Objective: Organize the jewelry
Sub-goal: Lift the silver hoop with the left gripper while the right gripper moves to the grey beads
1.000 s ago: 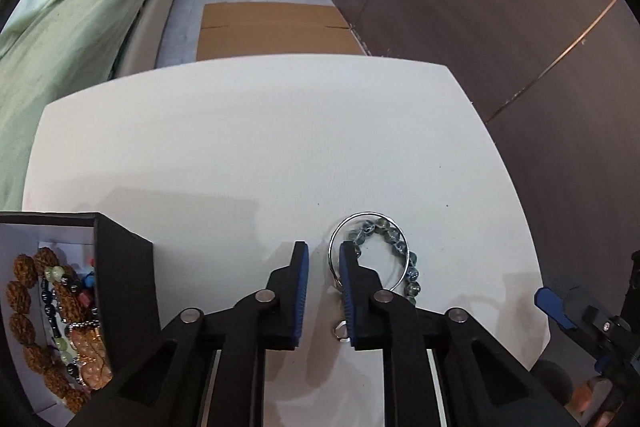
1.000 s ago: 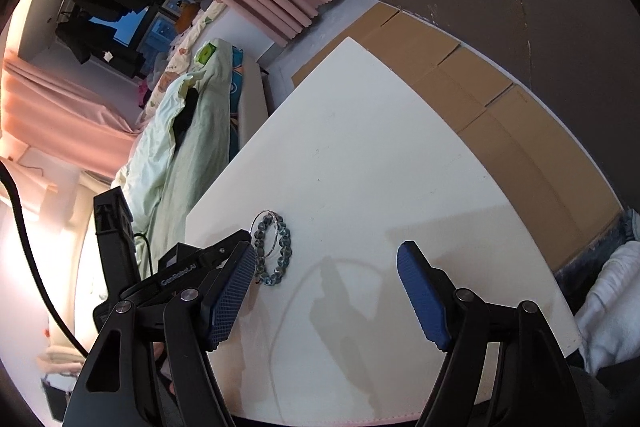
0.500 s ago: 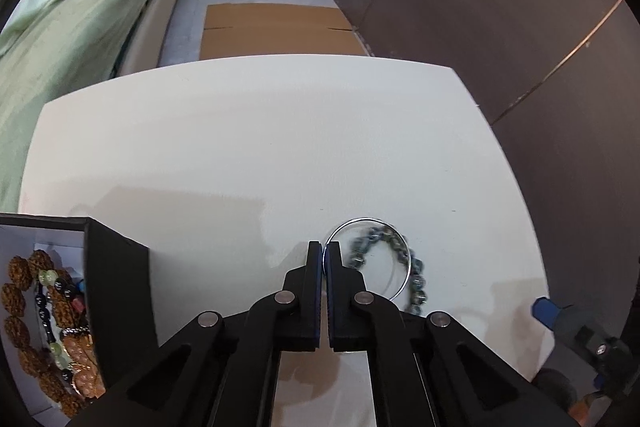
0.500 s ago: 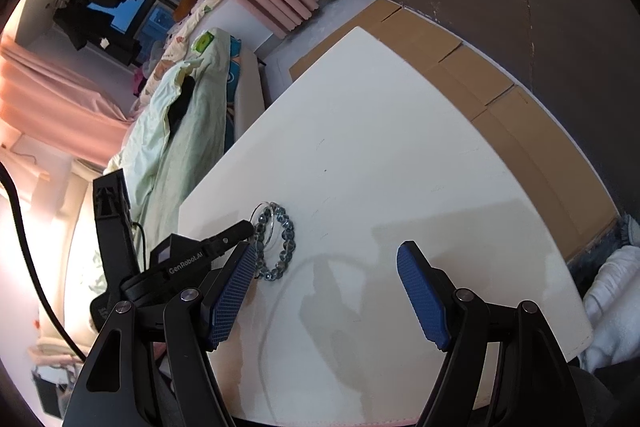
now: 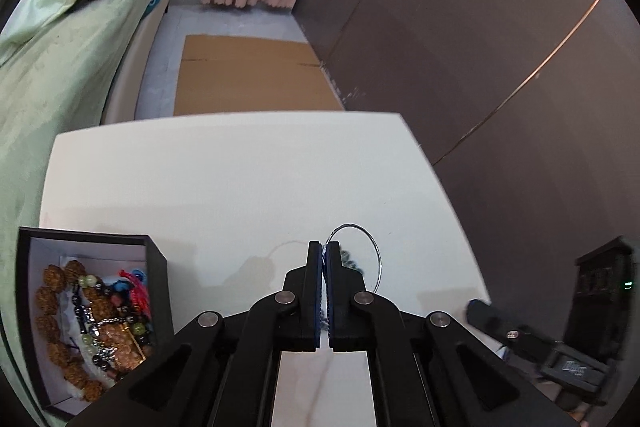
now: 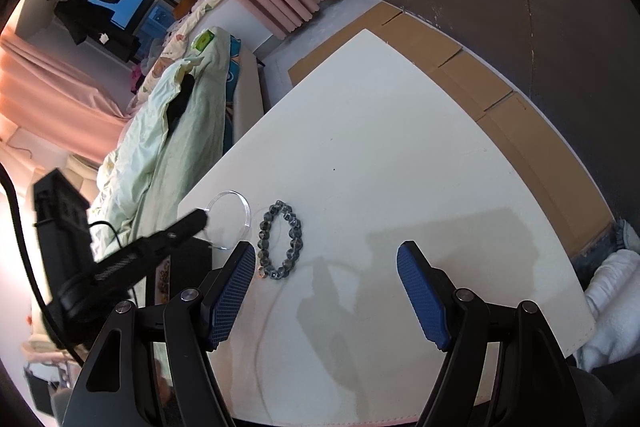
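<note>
My left gripper (image 5: 324, 247) is shut on a thin silver bangle (image 5: 376, 255) and holds it a little above the white table (image 5: 240, 187). The right wrist view shows the same left gripper (image 6: 198, 219) with the bangle (image 6: 247, 213) hanging at its tip. A bracelet of dark grey-blue beads (image 6: 297, 231) lies flat on the table beside it. In the left wrist view this bead bracelet (image 5: 346, 259) is mostly hidden behind the fingers. My right gripper (image 6: 324, 291) stands open over bare table, with nothing between its blue pads.
A black box (image 5: 158, 267) with white lining holds several bead bracelets at the table's near left. A bed with a green cover (image 5: 60, 67) runs along the left. Flat cardboard (image 5: 248, 75) lies on the floor beyond the table. A dark wall (image 5: 480, 67) stands on the right.
My left gripper's jaws closed on the bangle's rim, then rose with it, lifting it off the bead bracelet. The right gripper stayed open and nearly still.
</note>
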